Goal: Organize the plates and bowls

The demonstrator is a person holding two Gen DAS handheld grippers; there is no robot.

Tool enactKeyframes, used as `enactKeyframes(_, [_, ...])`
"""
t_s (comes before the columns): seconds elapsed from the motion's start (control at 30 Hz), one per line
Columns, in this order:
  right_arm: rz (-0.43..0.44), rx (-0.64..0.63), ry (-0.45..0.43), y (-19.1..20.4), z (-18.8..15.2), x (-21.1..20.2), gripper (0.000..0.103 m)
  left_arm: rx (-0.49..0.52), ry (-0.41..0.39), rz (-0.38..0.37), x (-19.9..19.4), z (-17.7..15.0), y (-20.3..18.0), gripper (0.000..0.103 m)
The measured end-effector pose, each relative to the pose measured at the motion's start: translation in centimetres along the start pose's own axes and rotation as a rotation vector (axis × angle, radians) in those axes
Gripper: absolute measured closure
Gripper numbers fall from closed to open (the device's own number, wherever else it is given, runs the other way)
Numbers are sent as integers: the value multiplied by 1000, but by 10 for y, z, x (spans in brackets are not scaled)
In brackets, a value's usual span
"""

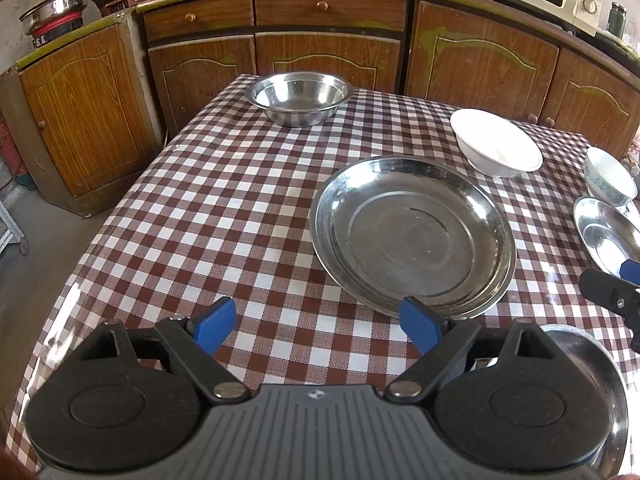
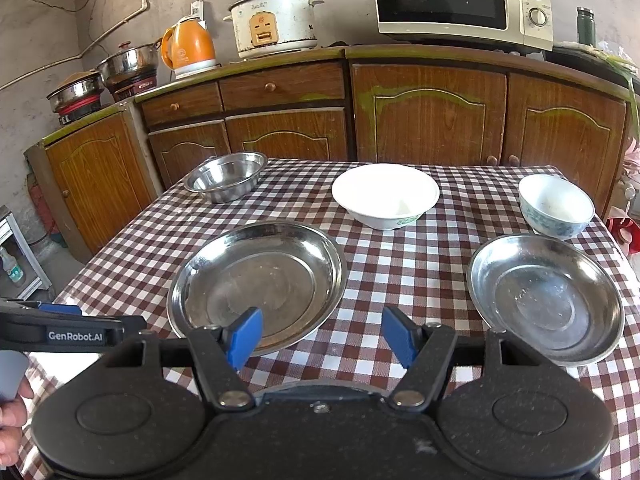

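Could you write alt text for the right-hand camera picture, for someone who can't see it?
An open right gripper hovers over a checked tablecloth, nothing between its blue-tipped jaws. Ahead lie two steel plates; beyond them a steel bowl, a white bowl and a small patterned bowl, before wooden cabinets.

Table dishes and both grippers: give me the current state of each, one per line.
Large steel plate: upright, empty, on the cloth.
Smaller steel plate: upright, empty, unstacked.
Steel bowl: upright, empty, far corner.
Wide white bowl: upright, standing alone.
Patterned bowl: upright, behind the smaller steel plate.
Left gripper: open, holding nothing.
Right gripper: open, holding nothing.
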State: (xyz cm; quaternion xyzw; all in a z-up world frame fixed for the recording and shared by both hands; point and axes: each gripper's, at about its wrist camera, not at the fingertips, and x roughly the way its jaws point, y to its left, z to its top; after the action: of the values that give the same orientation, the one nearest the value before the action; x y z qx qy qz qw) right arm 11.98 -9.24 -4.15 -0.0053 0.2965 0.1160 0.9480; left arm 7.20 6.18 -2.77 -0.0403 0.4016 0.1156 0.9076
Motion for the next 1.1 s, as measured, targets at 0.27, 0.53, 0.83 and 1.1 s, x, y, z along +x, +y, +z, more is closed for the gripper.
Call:
enactKeyframes(0.27, [-4,2,3,0,4,7,24,1,4,5,7,3,3,12])
enactKeyframes(0.53, [-9,6,13,-3,6,17,24,6,7,15,14,7,4,11])
enactKeyframes(0.83, [-14,11,29,-5,8,31,24,-7,14,15,25,14,10,11])
enactKeyframes(1.1, [-20,7,42,-5,9,41,24,0,17,20,33,18,9,11])
